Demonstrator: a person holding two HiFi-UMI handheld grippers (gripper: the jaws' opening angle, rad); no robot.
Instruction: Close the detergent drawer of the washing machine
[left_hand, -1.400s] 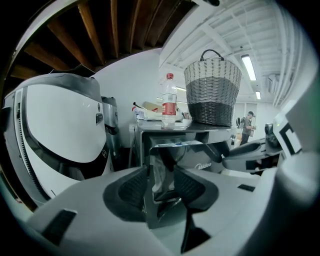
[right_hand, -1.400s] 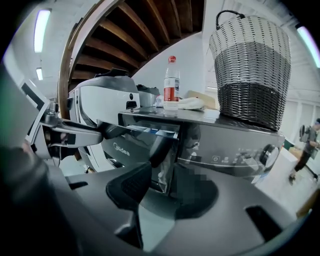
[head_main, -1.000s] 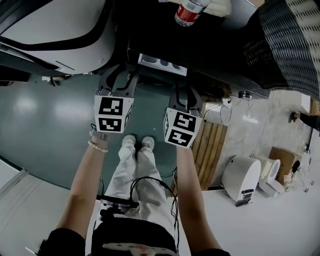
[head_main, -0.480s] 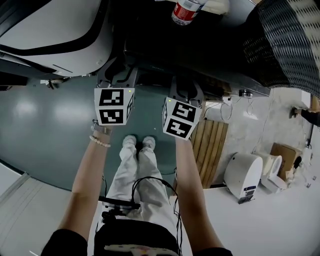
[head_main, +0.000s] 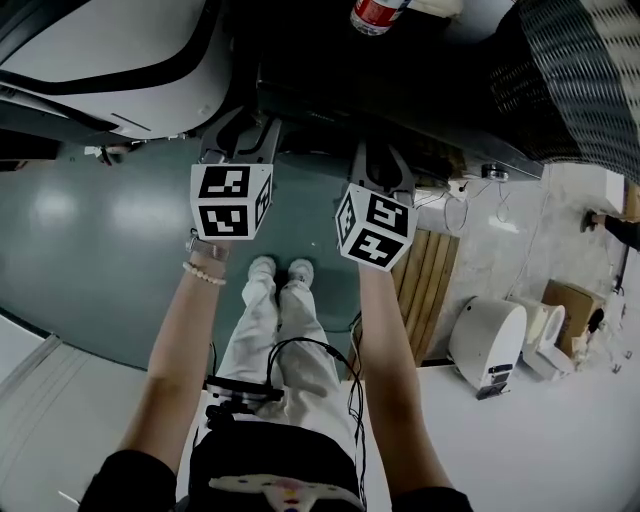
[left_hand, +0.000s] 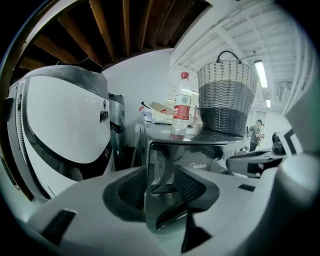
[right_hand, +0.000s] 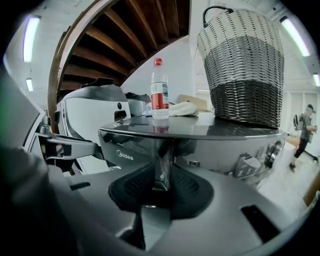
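The dark washing machine (head_main: 400, 80) stands along the top of the head view. Its detergent drawer front (right_hand: 127, 152), the panel with the logo, sits flush in the machine's face, and no white compartments show. My left gripper (head_main: 240, 135) is right up at the drawer front (left_hand: 167, 157), by the machine's left corner. Its jaws are closing, and between them only the panel shows ahead. My right gripper (head_main: 380, 165) is at the panel further right. Its jaws (right_hand: 162, 177) are closing to a narrow gap, with nothing pressed between the pads.
A water bottle (right_hand: 159, 92) and a wicker basket (right_hand: 242, 65) stand on the machine's top. A white appliance (left_hand: 60, 125) is to the left. On the floor at the right are a wooden pallet (head_main: 420, 290) and a white device (head_main: 490, 345). A person (right_hand: 305, 130) stands far right.
The drawer stuck out with its white compartments showing a second ago; now it is pushed in and flush. Both grippers edged toward the machine, and the right one has rolled.
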